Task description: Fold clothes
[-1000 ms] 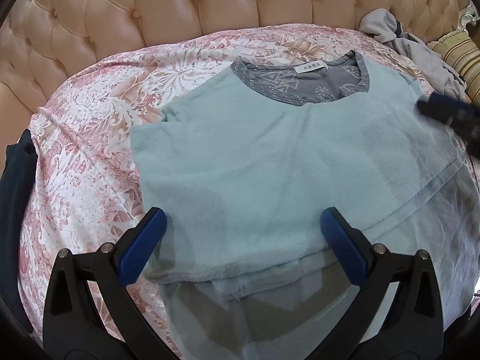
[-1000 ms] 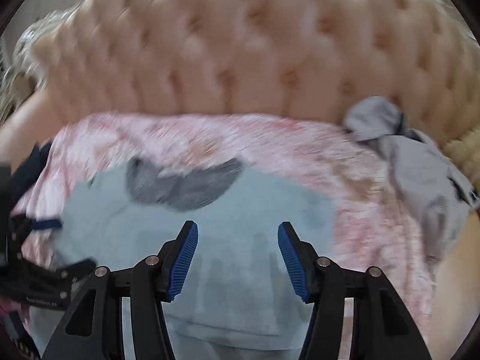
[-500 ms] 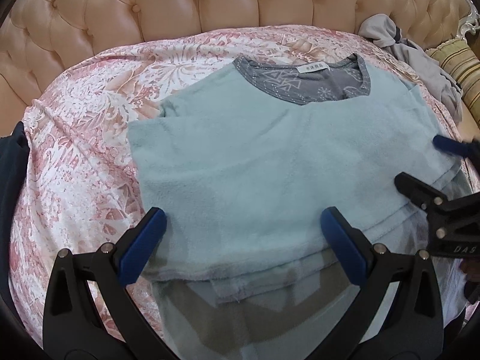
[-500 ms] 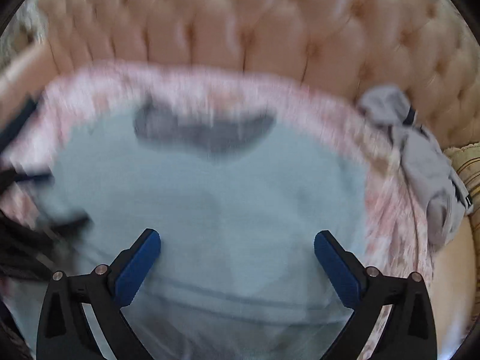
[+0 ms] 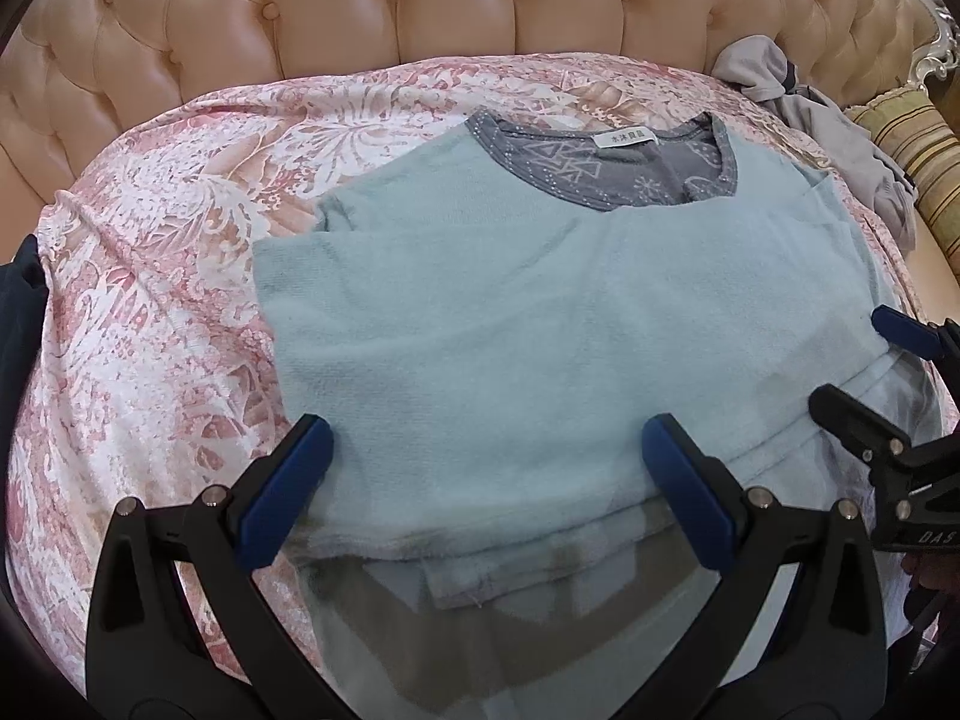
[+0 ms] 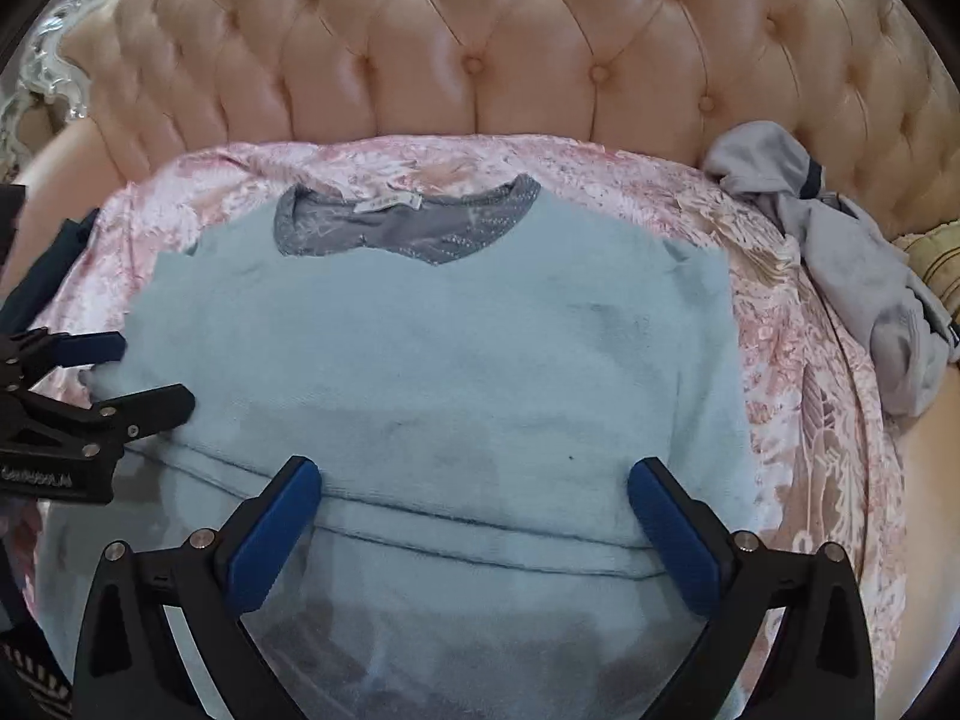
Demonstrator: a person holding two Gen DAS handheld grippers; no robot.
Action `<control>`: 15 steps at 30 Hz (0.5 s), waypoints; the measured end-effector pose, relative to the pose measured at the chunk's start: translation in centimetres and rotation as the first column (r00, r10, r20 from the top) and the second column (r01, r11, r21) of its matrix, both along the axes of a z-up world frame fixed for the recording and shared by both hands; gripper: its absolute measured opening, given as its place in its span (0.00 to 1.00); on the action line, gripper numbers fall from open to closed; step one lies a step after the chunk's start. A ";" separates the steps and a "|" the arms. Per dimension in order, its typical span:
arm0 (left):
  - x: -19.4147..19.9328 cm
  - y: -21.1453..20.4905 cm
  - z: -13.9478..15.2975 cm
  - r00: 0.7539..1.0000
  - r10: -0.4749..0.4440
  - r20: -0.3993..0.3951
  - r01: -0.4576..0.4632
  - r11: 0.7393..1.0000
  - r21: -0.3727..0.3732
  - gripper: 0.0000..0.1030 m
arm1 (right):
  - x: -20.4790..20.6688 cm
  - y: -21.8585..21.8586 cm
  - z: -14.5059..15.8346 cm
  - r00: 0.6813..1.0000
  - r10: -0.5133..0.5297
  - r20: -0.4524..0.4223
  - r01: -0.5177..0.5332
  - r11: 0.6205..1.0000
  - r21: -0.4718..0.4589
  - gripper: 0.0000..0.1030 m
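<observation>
While both tools (image 5: 486, 495) (image 6: 474, 516) gape empty, shirt (image 5: 540, 330) flat, collar toward headboard (image 6: 480, 48)

A tufted peach headboard (image 6: 474, 66) behind; a pink floral bedspread (image 5: 150, 312) below; a striped pillow (image 5: 918, 162) at the right.

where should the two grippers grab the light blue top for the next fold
Probably the near hem of the light blue top, one corner each. It lies flat, collar toward the headboard, sides tucked in. The open left gripper and open right gripper already hover over that edge, so come down from the near side and pinch the layers.
</observation>
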State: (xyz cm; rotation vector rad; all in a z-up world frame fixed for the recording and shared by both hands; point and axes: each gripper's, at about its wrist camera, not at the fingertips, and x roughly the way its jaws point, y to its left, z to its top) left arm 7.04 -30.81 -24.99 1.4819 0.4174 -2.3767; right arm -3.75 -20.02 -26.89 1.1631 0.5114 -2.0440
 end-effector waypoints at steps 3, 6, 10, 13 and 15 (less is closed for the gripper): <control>0.1 -0.1 0.0 1.000 -0.003 -0.005 0.003 1.000 0.005 1.00 | -0.1 0.0 0.3 1.000 -0.012 0.006 0.012 1.000 0.013 1.00; 0.0 -0.2 -0.1 1.000 -0.003 -0.010 0.003 1.000 0.012 1.00 | 0.1 0.2 1.3 0.998 -0.064 -0.016 0.065 0.998 0.008 1.00; 0.2 -0.2 0.0 1.000 0.003 -0.020 -0.003 1.000 0.015 1.00 | 0.3 -1.0 1.1 0.999 -0.037 -0.023 0.038 0.999 0.009 1.00; 1.9 -0.3 0.6 0.998 0.012 -0.061 -0.009 0.999 0.047 1.00 | 0.0 -0.6 0.0 0.999 -0.034 0.002 0.034 0.999 -0.027 1.00; 3.2 0.2 1.4 0.995 -0.002 -0.104 0.007 0.999 0.051 1.00 | 0.1 -0.6 0.0 1.000 -0.026 -0.004 0.026 0.999 -0.023 1.00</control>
